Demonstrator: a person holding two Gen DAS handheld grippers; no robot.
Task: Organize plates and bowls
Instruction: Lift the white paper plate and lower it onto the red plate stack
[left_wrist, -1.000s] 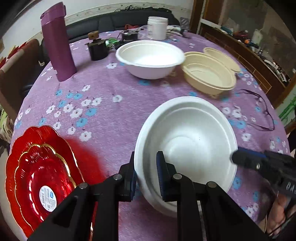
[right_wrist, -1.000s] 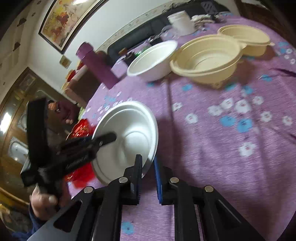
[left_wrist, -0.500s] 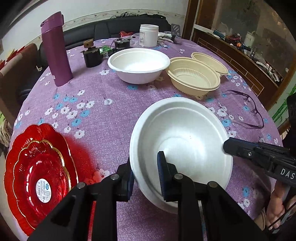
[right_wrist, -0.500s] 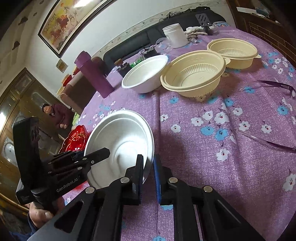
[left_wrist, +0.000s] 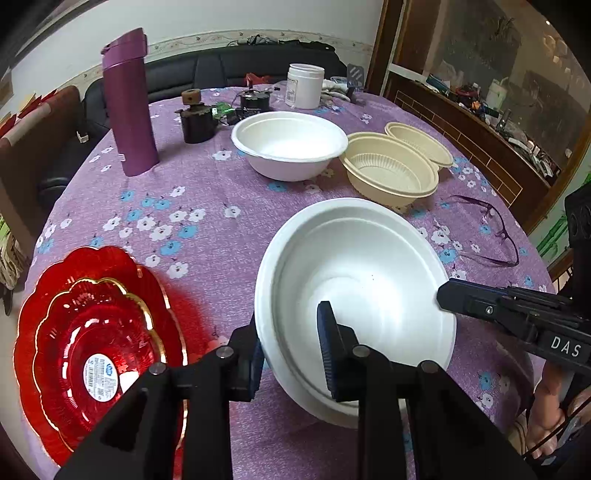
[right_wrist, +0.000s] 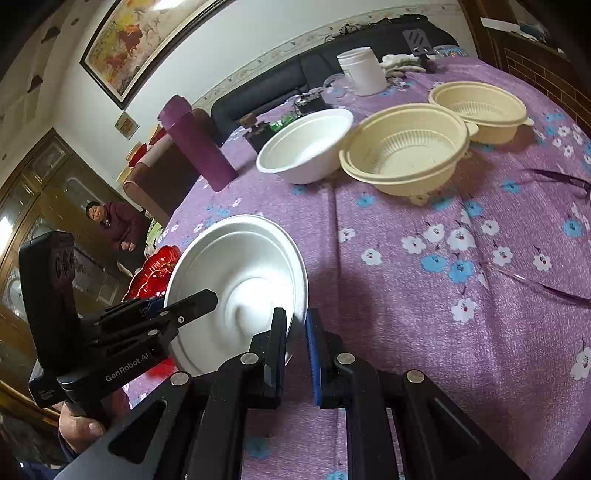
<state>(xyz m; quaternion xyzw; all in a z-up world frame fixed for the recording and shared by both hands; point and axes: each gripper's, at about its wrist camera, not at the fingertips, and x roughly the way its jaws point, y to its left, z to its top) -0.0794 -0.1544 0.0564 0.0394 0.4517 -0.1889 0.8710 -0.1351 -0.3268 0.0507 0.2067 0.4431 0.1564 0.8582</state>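
Observation:
A white foam bowl (left_wrist: 362, 280) is held tilted over the near side of the purple floral table (left_wrist: 192, 206). My left gripper (left_wrist: 291, 354) is shut on its near rim. My right gripper (right_wrist: 295, 332) is shut on the opposite rim of the same bowl (right_wrist: 240, 288). A second white bowl (left_wrist: 290, 144) stands at the table's middle back, with two beige bowls (left_wrist: 391, 173) to its right. Two stacked red plates (left_wrist: 92, 339) lie at the near left.
A tall purple flask (left_wrist: 127, 99) stands at the back left. A white jar (left_wrist: 304, 85) and small dark items (left_wrist: 195, 118) sit at the far edge. Glasses (left_wrist: 487, 229) lie at the right. A person (right_wrist: 110, 229) sits beyond the table.
Both grippers have pulled back and up with the white bowl; the far bowls look smaller and more of the table shows. The bowl stays gripped on both rims.

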